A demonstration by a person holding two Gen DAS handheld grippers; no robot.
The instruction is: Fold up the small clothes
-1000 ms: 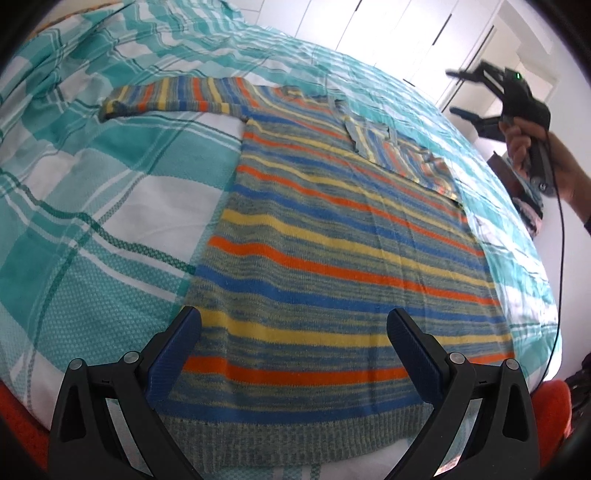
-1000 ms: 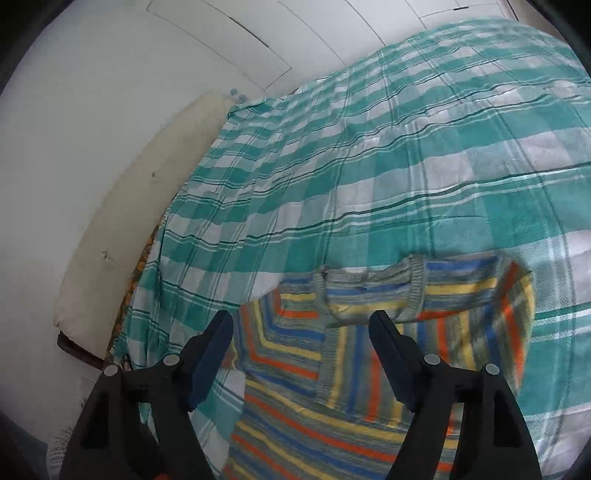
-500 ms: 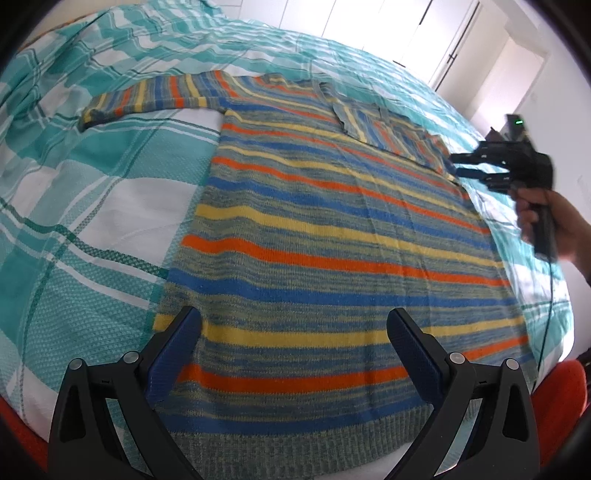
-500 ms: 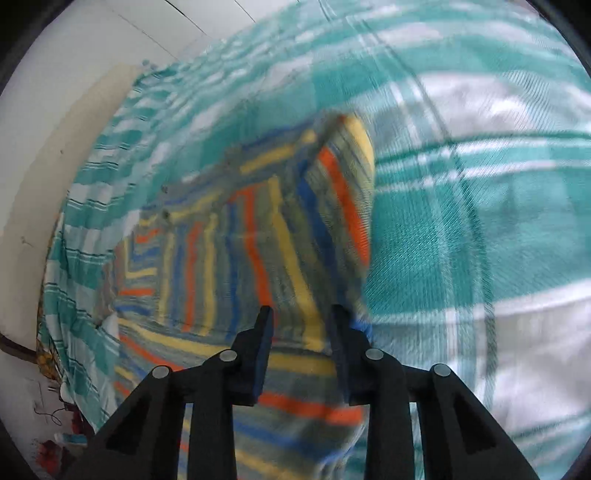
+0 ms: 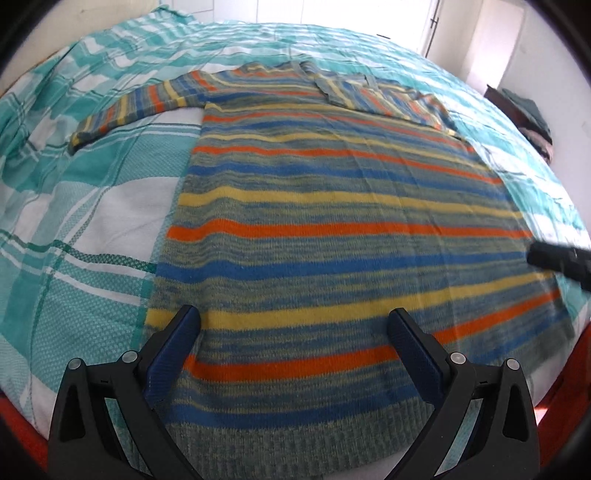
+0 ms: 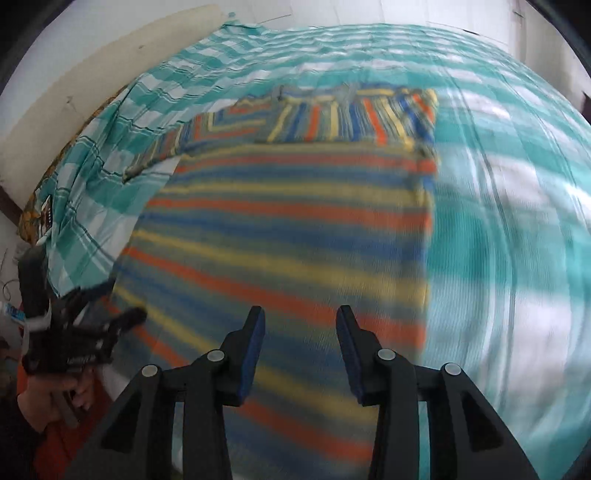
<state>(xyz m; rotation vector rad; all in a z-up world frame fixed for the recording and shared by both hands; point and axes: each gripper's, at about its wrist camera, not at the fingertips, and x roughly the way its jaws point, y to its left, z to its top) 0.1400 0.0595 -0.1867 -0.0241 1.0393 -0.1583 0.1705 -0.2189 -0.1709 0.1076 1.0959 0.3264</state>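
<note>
A striped knit sweater (image 5: 332, 221) in blue, yellow and orange lies flat on the teal-checked bedspread (image 5: 92, 206). One sleeve (image 5: 136, 110) stretches out to the left. The other sleeve (image 5: 391, 99) is folded across the chest. My left gripper (image 5: 292, 315) hangs open over the hem, with nothing between its fingers. In the blurred right wrist view, my right gripper (image 6: 301, 314) hovers over the sweater (image 6: 288, 229) near its right edge; its jaws are opening and hold nothing. The left gripper (image 6: 118, 302) shows there at the left, in a hand. The right gripper (image 5: 557, 260) pokes in at the sweater's right side.
A cream headboard (image 6: 74, 74) runs along the far side of the bed. Dark folded clothes (image 5: 532, 114) are stacked past the bed's right side, with white cupboard doors (image 5: 369, 14) behind. The bed's near edge lies just below the sweater's hem.
My right gripper swept from the collar end down along the sweater's right side toward the hem, narrowing its jaws and then parting them again. The left gripper only shifted slightly over the hem.
</note>
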